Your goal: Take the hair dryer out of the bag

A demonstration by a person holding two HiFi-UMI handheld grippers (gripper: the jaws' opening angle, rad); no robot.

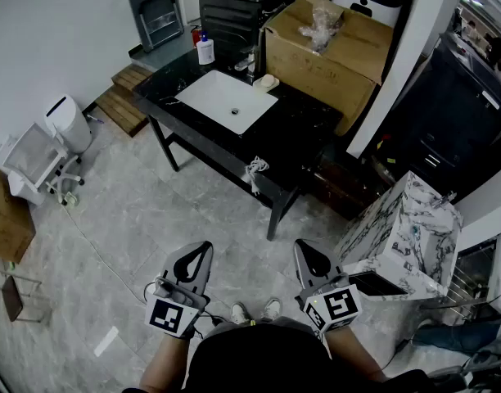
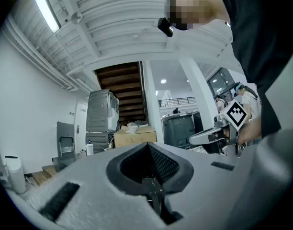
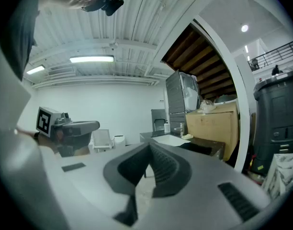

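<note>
Grey tiled floor, white wall, black counter (image 1: 304, 125) with a white sink basin (image 1: 226, 101) set toward its left end; no hair dryer and no bag that I can make out in any view, so the task's thing is unlocated. Nearest candidates: a small white corded bundle (image 1: 256, 170) at the counter's front edge, too small to identify; crumpled clear plastic (image 1: 320, 24) on top of the cardboard box (image 1: 332, 68) by the counter's back right corner. Left gripper (image 1: 203, 250) and right gripper (image 1: 304, 250) are held low by the person's body, well apart from the counter; both are clenched on nothing and point roughly level.

Risks, as judgement: the plastic on the box gets taken for the bag; the white bundle sits right at the front edge, and a careless sweep could knock it to the floor; jaws must part before any grasp, else they only shove things.

Head view alone gives the counter top and floor layout; the gripper views look level across the room, showing ceiling lights, a dark wooden staircase (image 2: 120, 87), and each the other gripper; they show the counter only edge-on.
</note>
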